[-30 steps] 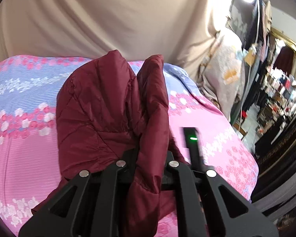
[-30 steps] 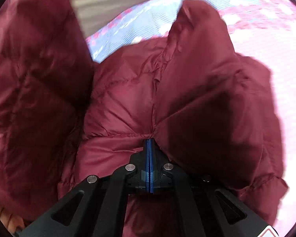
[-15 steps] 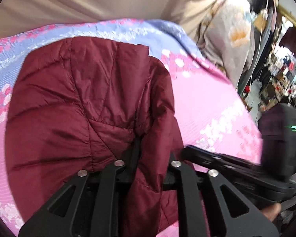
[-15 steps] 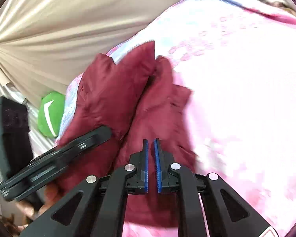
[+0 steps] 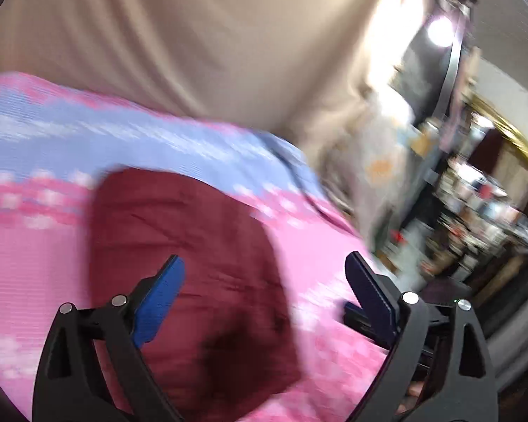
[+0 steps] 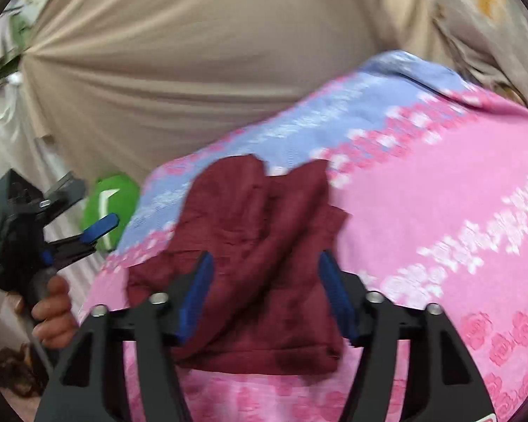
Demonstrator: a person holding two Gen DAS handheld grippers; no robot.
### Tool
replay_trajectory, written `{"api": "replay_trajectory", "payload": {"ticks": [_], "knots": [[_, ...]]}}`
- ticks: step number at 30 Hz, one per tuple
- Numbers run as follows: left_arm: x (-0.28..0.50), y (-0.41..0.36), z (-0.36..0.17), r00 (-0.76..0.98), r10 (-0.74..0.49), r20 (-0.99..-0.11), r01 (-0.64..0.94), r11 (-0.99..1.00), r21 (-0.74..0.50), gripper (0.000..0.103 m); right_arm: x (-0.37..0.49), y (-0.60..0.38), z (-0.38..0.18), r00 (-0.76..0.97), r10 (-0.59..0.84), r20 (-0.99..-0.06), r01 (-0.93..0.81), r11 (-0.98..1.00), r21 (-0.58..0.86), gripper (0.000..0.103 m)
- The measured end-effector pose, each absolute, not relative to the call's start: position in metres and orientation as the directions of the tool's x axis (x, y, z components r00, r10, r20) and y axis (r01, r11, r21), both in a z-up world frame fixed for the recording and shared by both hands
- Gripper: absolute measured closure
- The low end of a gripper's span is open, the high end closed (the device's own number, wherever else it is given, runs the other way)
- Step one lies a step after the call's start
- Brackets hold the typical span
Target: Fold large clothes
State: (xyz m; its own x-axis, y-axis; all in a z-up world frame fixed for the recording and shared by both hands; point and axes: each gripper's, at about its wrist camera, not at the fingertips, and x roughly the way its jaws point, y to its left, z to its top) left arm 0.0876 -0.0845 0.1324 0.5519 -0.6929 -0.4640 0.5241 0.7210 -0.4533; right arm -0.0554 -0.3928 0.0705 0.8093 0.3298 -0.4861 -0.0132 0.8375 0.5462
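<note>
Now the maroon jacket (image 6: 260, 267) lay folded on the pink-and-blue bedspread (image 6: 440, 190), free of both claws. The left gripper (image 5: 264, 295) and right gripper (image 6: 264, 281) had just been opening and stood spread wide, nothing pinched between them.

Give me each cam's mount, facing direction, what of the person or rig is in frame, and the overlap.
Left wrist: on the left tongs, looking forward and down over the maroon jacket on the pink bedspread; own open blue pads frame it.
Right wrist: on the right tongs, facing the jacket and beige curtain; own open pads, plus the person's left hand at the left edge.
Shared: jacket, bedspread, curtain.
</note>
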Motion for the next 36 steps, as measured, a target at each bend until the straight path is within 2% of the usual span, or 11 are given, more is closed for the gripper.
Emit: {"api": "replay_trajectory", "payload": {"ticks": [4, 8, 10, 11, 12, 15, 24, 28, 31, 34, 36], "knots": [[0.088, -0.058, 0.104, 0.638, -0.521, -0.567, 0.390, 0.854, -0.345, 0.013, -0.042, -0.346, 0.085, 0.775, 0.404, -0.486, -0.134, 0.856, 0.499, 0.026], [0.090, -0.065, 0.067, 0.594, -0.454, -0.664, 0.349, 0.889, -0.296, 0.014, -0.033, -0.305, 0.083, 0.725, 0.456, -0.517, -0.196, 0.855, 0.479, 0.026], [0.091, -0.076, 0.054, 0.576, -0.440, -0.689, 0.362, 0.893, -0.268, 0.014, -0.026, -0.294, 0.076, 0.716, 0.440, -0.542, -0.197, 0.872, 0.447, 0.039], [0.090, -0.082, 0.049, 0.569, -0.432, -0.700, 0.372, 0.894, -0.249, 0.015, -0.021, -0.293, 0.072, 0.717, 0.419, -0.558, -0.184, 0.885, 0.428, 0.074], [0.089, -0.087, 0.046, 0.568, -0.426, -0.704, 0.380, 0.895, -0.235, 0.015, -0.017, -0.294, 0.065, 0.705, 0.393, -0.590, -0.154, 0.897, 0.414, 0.094], [0.086, -0.103, 0.039, 0.561, -0.424, -0.711, 0.409, 0.889, -0.207, 0.015, -0.018, -0.322, 0.055, 0.718, 0.403, -0.568, -0.089, 0.862, 0.498, 0.098], [0.080, -0.147, 0.002, 0.546, -0.349, -0.762, 0.468, 0.881, -0.068, 0.014, -0.021, -0.370, -0.032, 0.636, 0.369, -0.678, 0.120, 0.820, 0.559, 0.099], [0.079, -0.155, -0.003, 0.564, -0.308, -0.766, 0.461, 0.887, -0.018, 0.013, -0.018, -0.373, -0.023, 0.627, 0.365, -0.688, 0.130, 0.822, 0.554, 0.095], [0.082, -0.154, -0.003, 0.559, -0.310, -0.769, 0.453, 0.891, -0.029, 0.012, -0.021, -0.382, 0.010, 0.680, 0.310, -0.664, 0.128, 0.842, 0.524, 0.082], [0.081, -0.156, -0.004, 0.564, -0.304, -0.768, 0.448, 0.894, -0.026, 0.011, -0.012, -0.394, 0.046, 0.759, 0.270, -0.592, 0.101, 0.850, 0.516, 0.047], [0.080, -0.158, -0.004, 0.567, -0.299, -0.767, 0.444, 0.896, -0.021, 0.010, 0.007, -0.392, 0.064, 0.785, 0.241, -0.570, 0.086, 0.869, 0.487, 0.042]]}}
